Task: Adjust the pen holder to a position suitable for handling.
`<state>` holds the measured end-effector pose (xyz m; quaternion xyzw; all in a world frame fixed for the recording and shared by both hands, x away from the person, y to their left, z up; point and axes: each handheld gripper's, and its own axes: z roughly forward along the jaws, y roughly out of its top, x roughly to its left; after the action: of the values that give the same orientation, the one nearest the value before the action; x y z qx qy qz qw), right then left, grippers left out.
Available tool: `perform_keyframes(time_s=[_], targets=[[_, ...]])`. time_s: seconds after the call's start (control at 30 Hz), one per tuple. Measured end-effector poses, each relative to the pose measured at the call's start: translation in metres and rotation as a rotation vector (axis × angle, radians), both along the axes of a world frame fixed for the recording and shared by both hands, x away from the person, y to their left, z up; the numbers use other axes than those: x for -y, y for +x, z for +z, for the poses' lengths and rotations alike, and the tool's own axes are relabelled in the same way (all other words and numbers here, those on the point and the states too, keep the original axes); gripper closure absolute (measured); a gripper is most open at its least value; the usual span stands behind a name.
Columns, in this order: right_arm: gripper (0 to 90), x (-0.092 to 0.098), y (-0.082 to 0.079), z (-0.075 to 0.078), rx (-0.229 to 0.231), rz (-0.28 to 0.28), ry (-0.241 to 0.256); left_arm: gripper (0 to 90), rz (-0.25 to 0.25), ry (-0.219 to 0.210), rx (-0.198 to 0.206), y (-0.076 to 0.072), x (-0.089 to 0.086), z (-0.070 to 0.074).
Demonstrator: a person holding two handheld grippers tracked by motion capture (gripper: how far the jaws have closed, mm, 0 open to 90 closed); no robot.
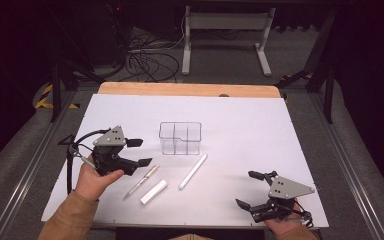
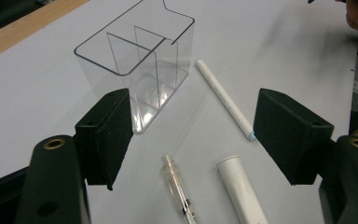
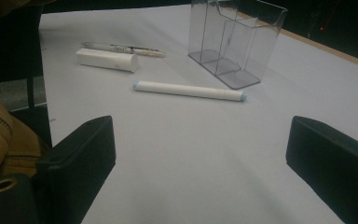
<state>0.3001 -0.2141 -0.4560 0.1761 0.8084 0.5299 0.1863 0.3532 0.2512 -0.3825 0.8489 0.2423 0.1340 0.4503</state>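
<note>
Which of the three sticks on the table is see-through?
The clear pen, leftmost, nearest the left gripper. The short tube and long marker are opaque white.

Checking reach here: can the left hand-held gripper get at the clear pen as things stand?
Probably yes. The left hand-held gripper is open right above the clear pen, with nothing between them; the white tube lies beside it, apart.

High view looks down; both gripper views share the clear organizer [image 1: 180,138].
</note>
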Motion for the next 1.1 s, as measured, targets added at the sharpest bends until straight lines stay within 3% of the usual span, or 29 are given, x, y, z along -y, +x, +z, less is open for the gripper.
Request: perform_keyframes(time_s=[0.3,0.43,0.57,0.63,0.77,0.87,0.97,1.1], targets=[[8.7,0.001,0.000,0.000,0.000,0.001,0.005,26.3,0.064,-0.023,0.026,-0.018,-0.010,-0.009],[8.7,0.001,0.000,0.000,0.000,0.000,0.004,18.3,0.117,-0.075,0.001,-0.022,-0.011,-0.012],[8.7,0.001,0.000,0.000,0.000,0.001,0.004,16.1,0.153,-0.088,-0.014,-0.025,-0.013,-0.017],[8.7,0.001,0.000,0.000,-0.002,0.002,0.005,12.0,0.167,-0.086,-0.019,-0.026,-0.014,-0.019],[8.7,0.000,0.001,0.000,-0.001,0.005,0.002,12.1,0.173,-0.059,-0.015,-0.029,-0.013,-0.024],[8.7,0.000,0.001,0.000,-0.001,0.005,0.005,13.1,0.183,-0.033,-0.038,-0.032,-0.011,-0.026],[8.7,0.000,0.001,0.000,-0.002,0.006,0.005,14.4,0.190,-0.003,-0.021,-0.034,-0.011,-0.027],[8.7,0.000,0.001,0.000,-0.003,0.005,0.004,15.0,0.198,-0.004,-0.013,-0.038,-0.011,-0.029]])
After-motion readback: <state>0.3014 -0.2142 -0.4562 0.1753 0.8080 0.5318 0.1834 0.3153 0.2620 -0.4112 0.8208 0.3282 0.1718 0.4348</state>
